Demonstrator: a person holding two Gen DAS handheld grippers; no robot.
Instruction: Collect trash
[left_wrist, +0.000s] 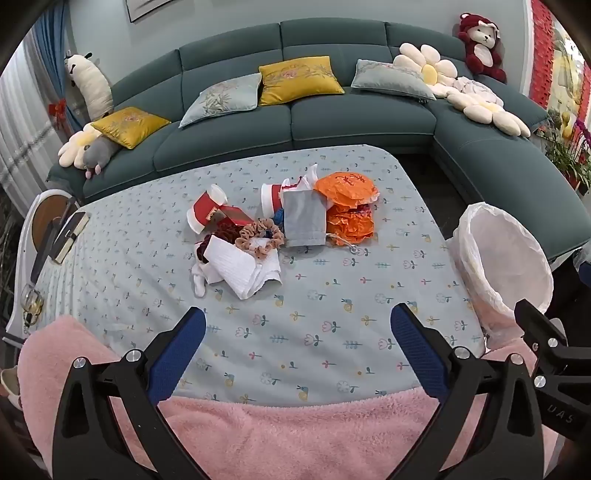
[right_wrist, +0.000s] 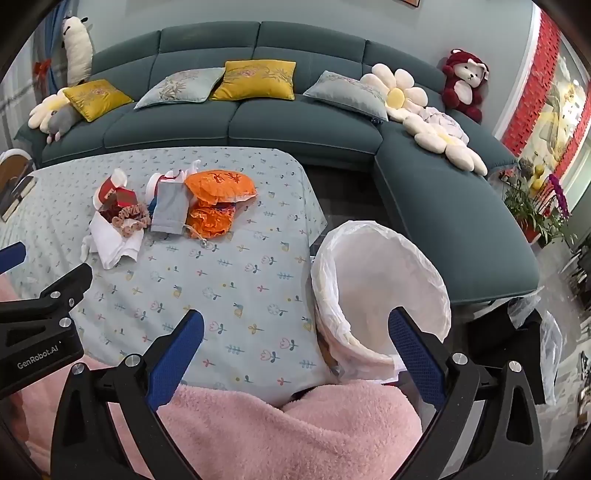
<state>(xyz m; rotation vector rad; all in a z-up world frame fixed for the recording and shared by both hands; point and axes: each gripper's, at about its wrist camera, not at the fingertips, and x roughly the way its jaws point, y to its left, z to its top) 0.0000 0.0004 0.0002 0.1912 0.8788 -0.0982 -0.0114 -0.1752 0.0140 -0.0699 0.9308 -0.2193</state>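
Note:
A heap of litter lies mid-table on the floral cloth (left_wrist: 314, 332): red-and-white paper cups (left_wrist: 207, 210), a grey pouch (left_wrist: 304, 218), crumpled orange wrappers (left_wrist: 349, 206), white cloth (left_wrist: 240, 271) and a frilly scrunchie (left_wrist: 260, 236). The same heap shows in the right wrist view, orange wrappers (right_wrist: 218, 199) to the upper left. A bin with a white liner (left_wrist: 506, 254) (right_wrist: 380, 284) stands at the table's right edge. My left gripper (left_wrist: 297, 326) hangs open over the near cloth, short of the heap. My right gripper (right_wrist: 295, 328) is open too, straddling the bin's near rim and the table corner. Neither holds anything.
A teal corner sofa (left_wrist: 295, 122) with cushions and plush toys runs behind and to the right of the table. Books (left_wrist: 68, 236) lie on the table's left edge, with glasses (left_wrist: 31, 299) below them. A pink fleecy lap (left_wrist: 295, 435) fills the near edge. Potted plants (right_wrist: 535, 206) stand far right.

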